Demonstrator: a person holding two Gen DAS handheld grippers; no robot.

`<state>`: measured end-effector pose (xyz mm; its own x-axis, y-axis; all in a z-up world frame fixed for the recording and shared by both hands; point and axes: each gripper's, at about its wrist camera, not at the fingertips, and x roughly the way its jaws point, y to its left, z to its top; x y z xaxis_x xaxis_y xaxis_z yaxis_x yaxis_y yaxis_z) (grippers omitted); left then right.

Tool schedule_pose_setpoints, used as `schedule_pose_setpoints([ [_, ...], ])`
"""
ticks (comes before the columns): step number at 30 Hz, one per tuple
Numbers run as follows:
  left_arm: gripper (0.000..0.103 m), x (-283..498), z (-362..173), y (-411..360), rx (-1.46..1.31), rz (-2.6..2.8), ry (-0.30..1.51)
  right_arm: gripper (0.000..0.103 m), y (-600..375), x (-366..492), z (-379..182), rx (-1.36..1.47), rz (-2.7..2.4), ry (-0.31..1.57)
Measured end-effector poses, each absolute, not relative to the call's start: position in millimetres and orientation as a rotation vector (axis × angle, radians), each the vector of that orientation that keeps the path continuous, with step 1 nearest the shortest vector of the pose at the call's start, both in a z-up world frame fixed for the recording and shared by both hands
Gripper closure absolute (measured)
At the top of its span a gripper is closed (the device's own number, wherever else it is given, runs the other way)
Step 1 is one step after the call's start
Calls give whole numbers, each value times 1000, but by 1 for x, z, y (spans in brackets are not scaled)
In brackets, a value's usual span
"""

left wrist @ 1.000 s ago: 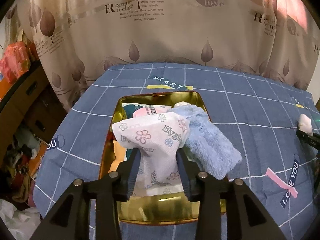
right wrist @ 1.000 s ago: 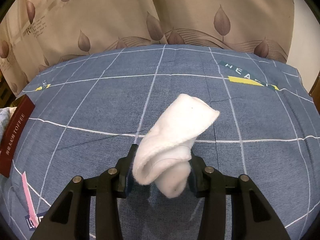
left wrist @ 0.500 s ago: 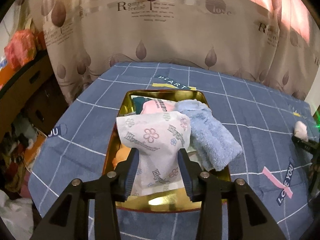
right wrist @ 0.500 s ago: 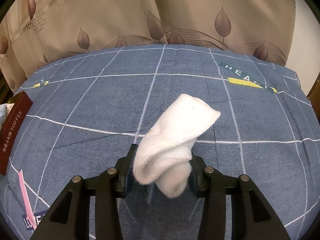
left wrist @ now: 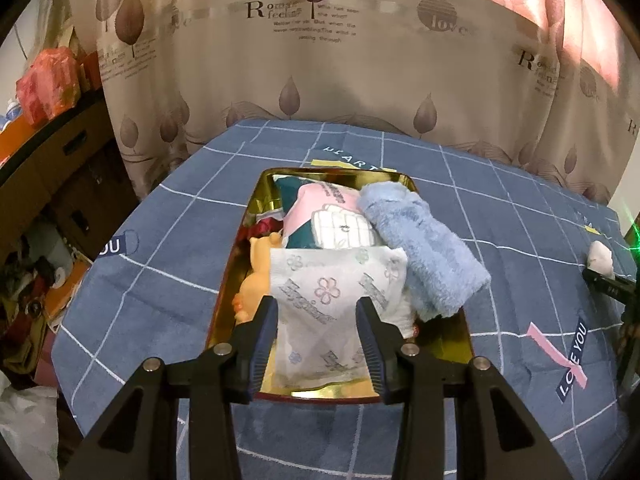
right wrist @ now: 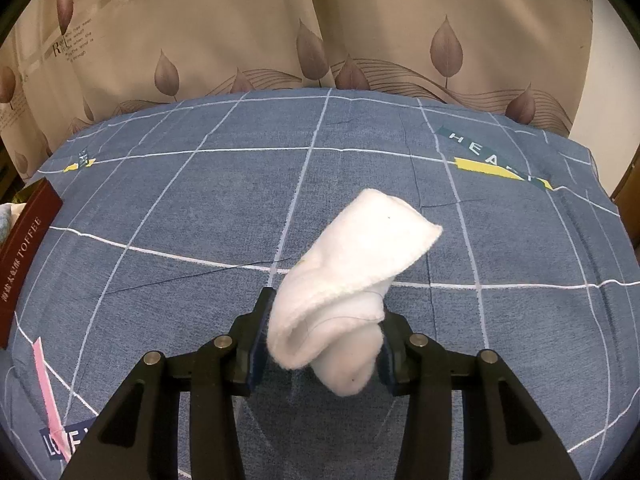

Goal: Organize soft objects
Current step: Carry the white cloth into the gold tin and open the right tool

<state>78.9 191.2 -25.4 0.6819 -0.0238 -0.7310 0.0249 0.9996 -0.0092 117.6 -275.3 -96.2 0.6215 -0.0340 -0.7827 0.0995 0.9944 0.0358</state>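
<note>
Left wrist view looks down on a gold tin (left wrist: 466, 330) standing on the blue checked cloth (left wrist: 168, 264), already crowded with soft things: a blue fluffy towel (left wrist: 424, 248) slanting along its right side with one end hanging over the rim, a pink and dark green packet (left wrist: 320, 204) at the far end, an orange soft toy (left wrist: 258, 276) on the left. The left gripper (left wrist: 316, 332) straddles a white flowered tissue pack (left wrist: 328, 300) that lies in the near half of the tin, its long axis running straight away from the jaws. These stand parted; gaps seem to show between pads and wrapper, though the lens distortion makes that hard to swear to. I judge the pack is let go.

Right wrist view shows the right gripper (right wrist: 322, 338) clamped on a white rolled sock (right wrist: 352, 276), held clear above the cloth, its free end pointing up and to the right. The maroon lid (right wrist: 24, 260) marked TOFFEE lies at the left edge.

What matters next: the tin lies to the left of the right gripper, well apart, so the sock must travel leftward, and the only bare floor shows at the tin's near right corner.
</note>
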Motion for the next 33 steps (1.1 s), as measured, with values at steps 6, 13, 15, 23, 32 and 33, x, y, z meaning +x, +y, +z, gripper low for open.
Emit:
schedule_pose_setpoints([
  [6,62,72,-23,196,-2,7,794,71,-275,115,-93,85,-77,884],
  [13,61,66,-22,189,67,51,764,76,-265,107,-81,74,-54,846],
  [15,61,65,-23,186,86,48,764,76,-258,104,-75,71,-34,838],
  [23,61,66,-24,186,96,59,763,76,-200,97,-41,75,114,798],
  [32,55,64,-20,198,72,115,745,76,-94,97,-2,29,347,760],
  [33,55,64,-20,198,71,118,746,76,-86,98,0,25,366,759],
])
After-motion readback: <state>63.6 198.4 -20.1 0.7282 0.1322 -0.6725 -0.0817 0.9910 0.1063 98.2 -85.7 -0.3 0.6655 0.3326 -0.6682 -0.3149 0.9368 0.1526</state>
